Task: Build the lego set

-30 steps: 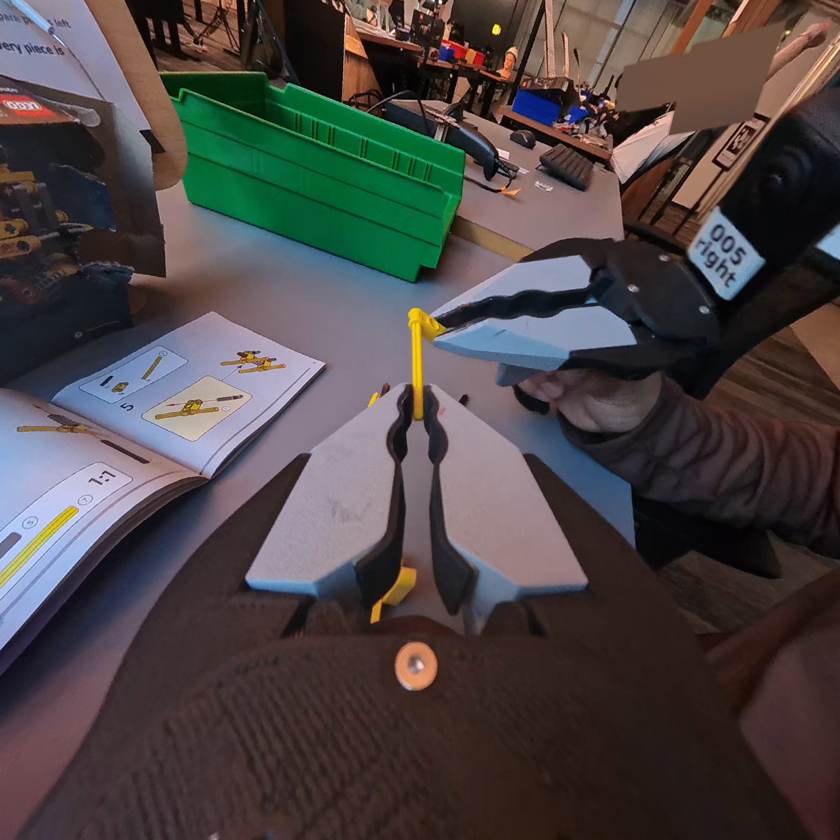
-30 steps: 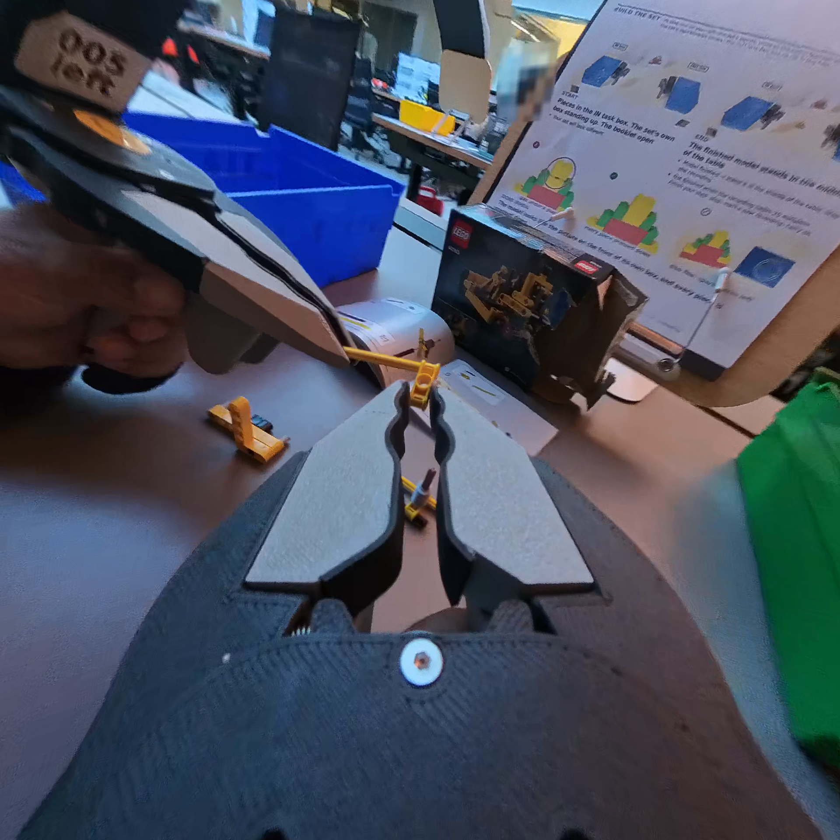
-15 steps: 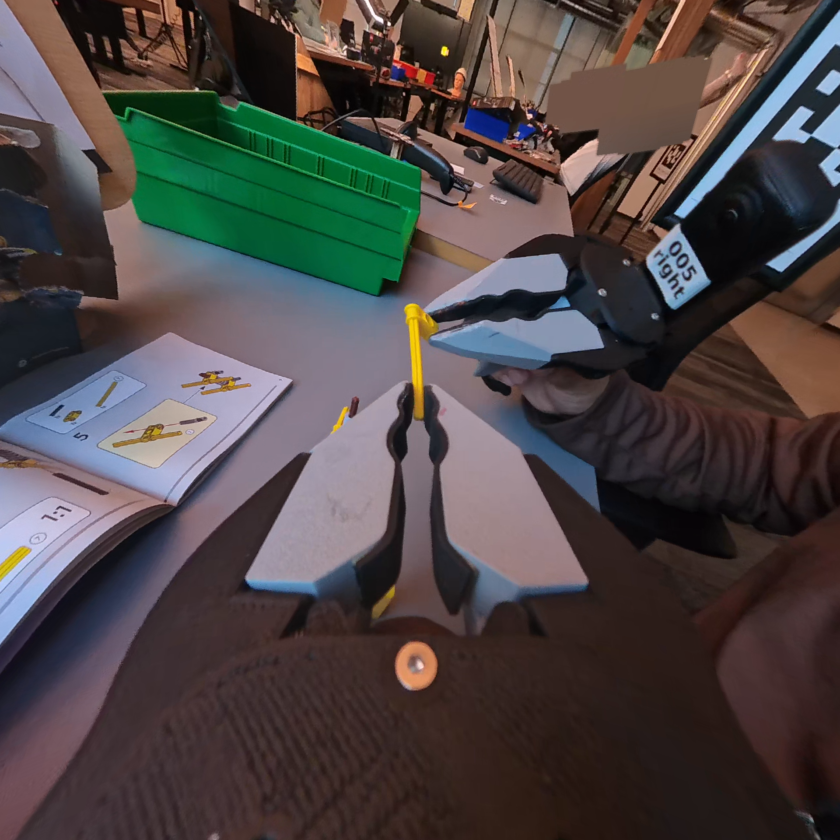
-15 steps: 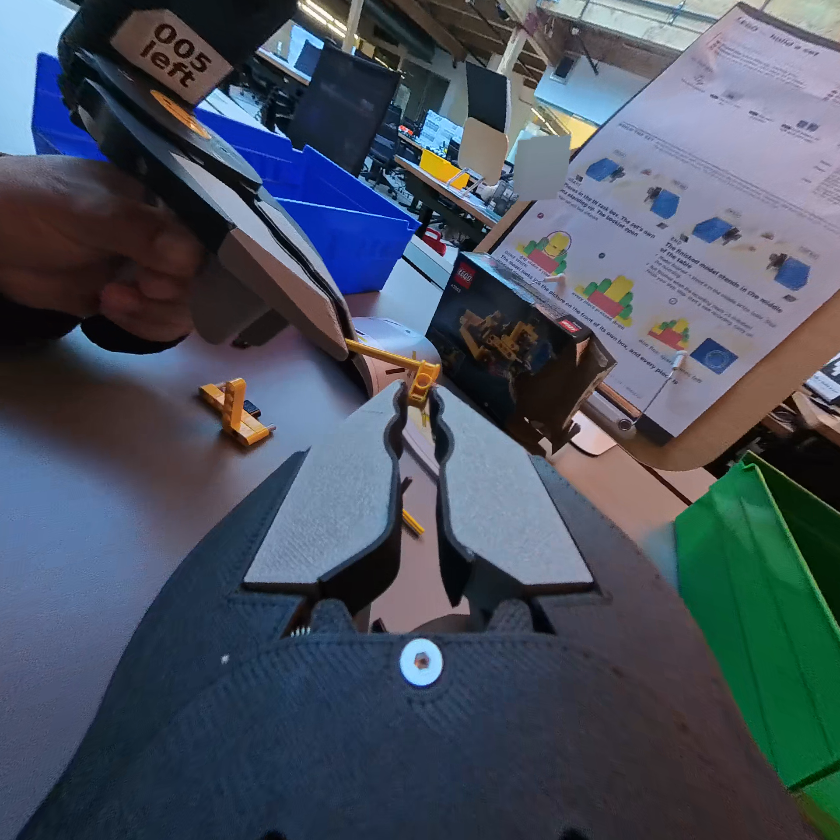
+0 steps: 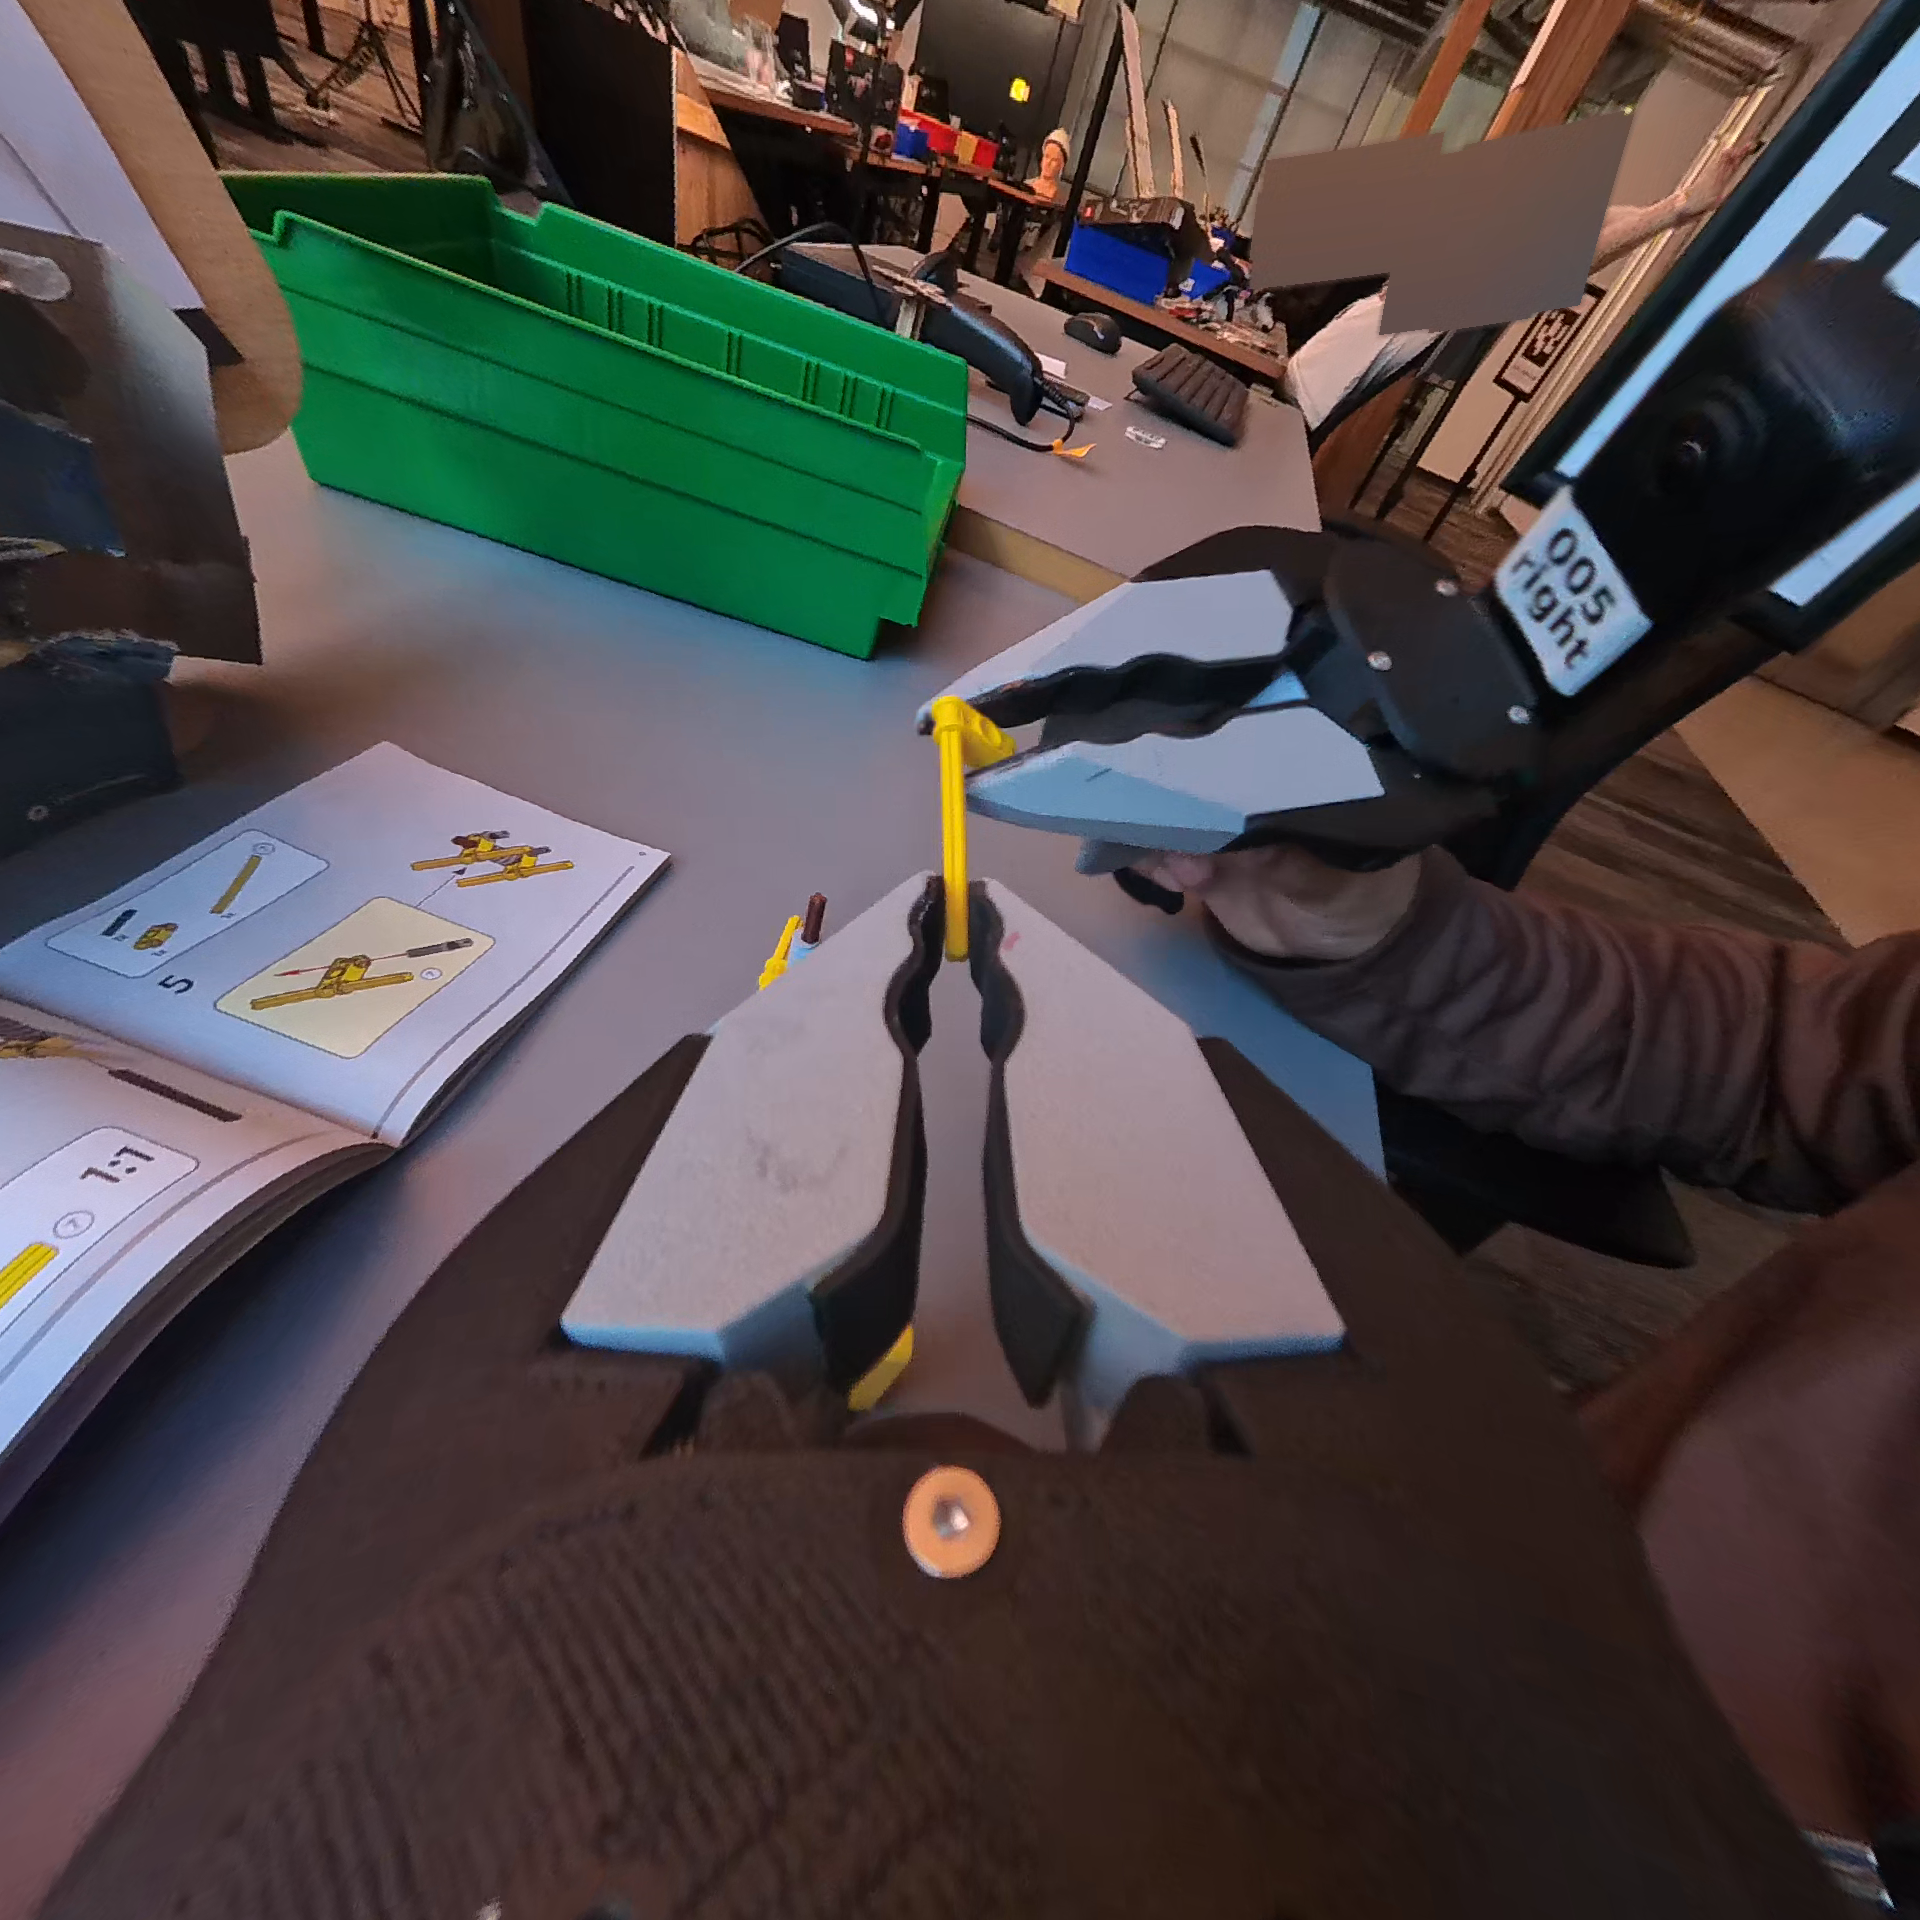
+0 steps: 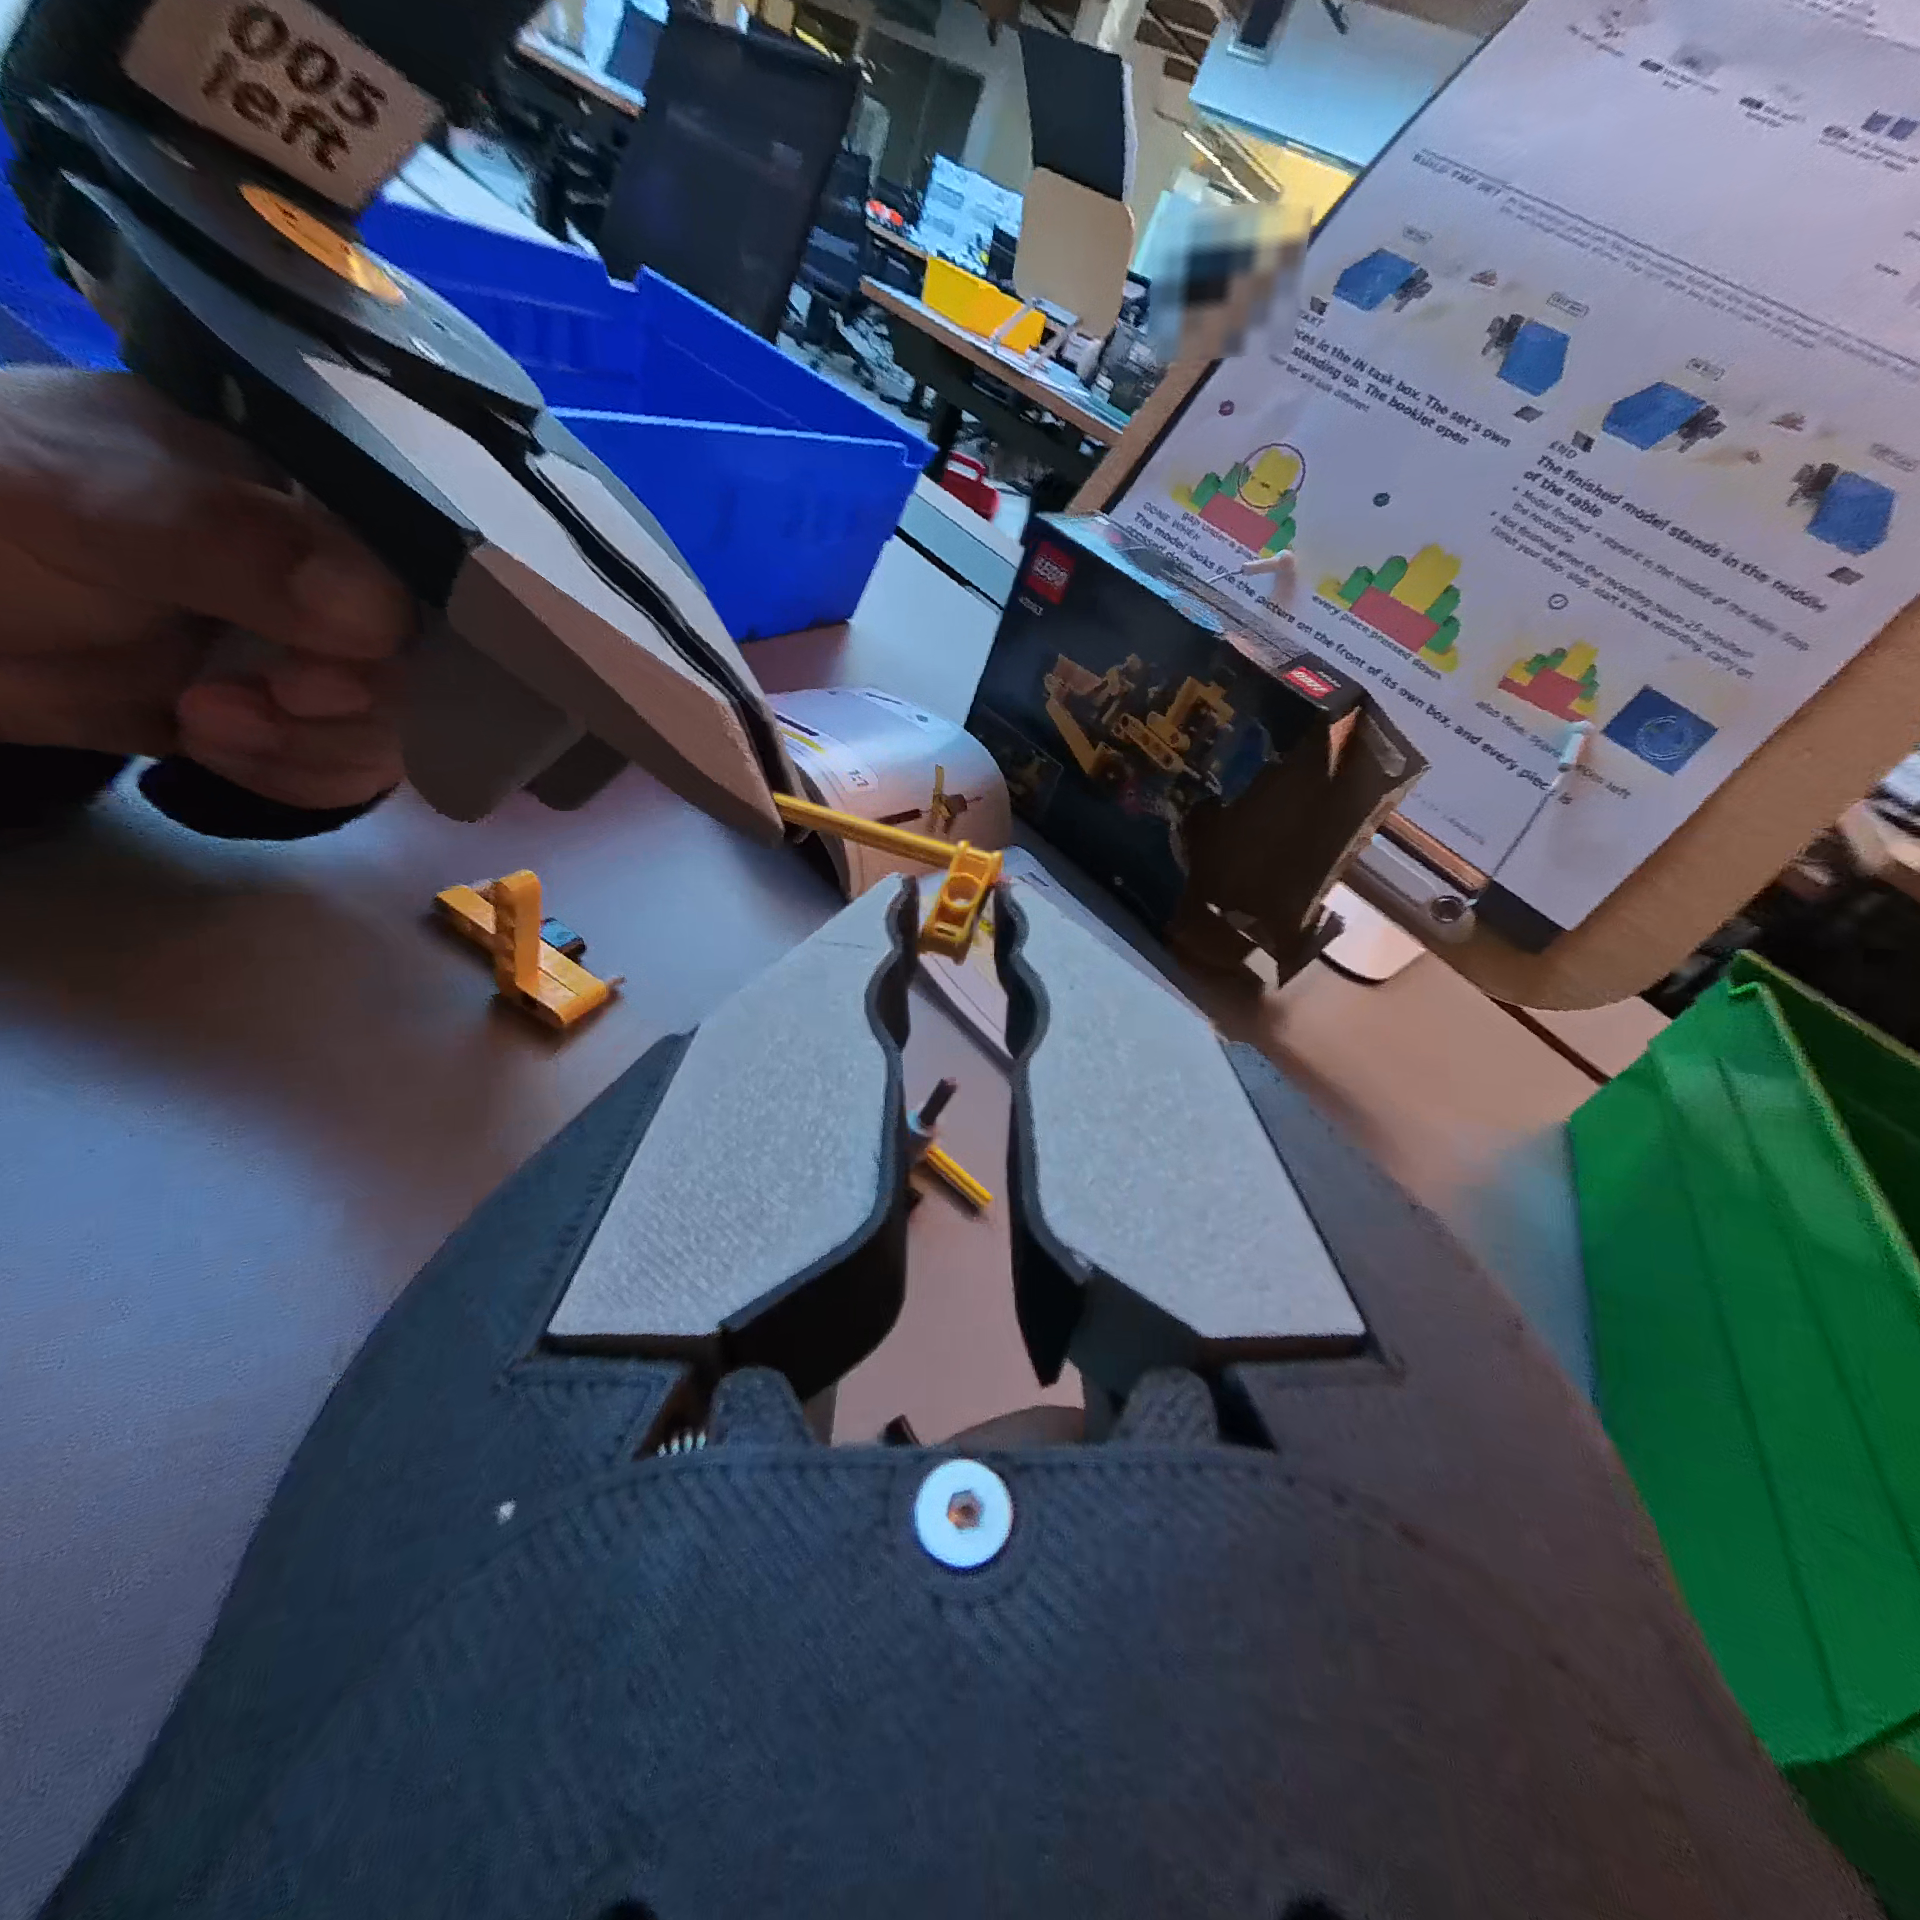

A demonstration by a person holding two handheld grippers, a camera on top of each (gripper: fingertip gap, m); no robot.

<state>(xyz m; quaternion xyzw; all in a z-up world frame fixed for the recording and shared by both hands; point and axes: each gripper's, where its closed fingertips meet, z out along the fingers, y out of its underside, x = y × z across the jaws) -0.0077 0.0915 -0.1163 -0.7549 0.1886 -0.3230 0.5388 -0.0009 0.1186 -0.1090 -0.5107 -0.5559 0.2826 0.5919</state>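
Observation:
My left gripper [image 5: 951,920] is shut on the lower end of a thin yellow axle [image 5: 952,831] and holds it above the grey table [image 5: 644,717]. A small yellow connector [image 6: 961,902] sits on the axle's far end. My right gripper [image 6: 956,904] is closed around that connector, its tips close on both sides. In the left wrist view the right gripper [image 5: 961,748] comes in from the right at the axle's top. In the right wrist view the left gripper [image 6: 774,805] comes in from the left, with the axle [image 6: 868,829] sticking out of it.
An open instruction booklet [image 5: 312,935] lies at the left, beside the set's dark box [image 6: 1174,727]. A yellow sub-assembly [image 6: 520,945] and a loose pin and axle [image 6: 940,1143] lie on the table. There is a green bin [image 5: 623,416], a blue bin [image 6: 675,416] and an instruction board [image 6: 1558,416]. The tips of both grippers are at nearly the same place.
Both grippers keep hold of the axle and connector. They have shifted a little together, and the right gripper's tips look slightly wider apart around the connector.

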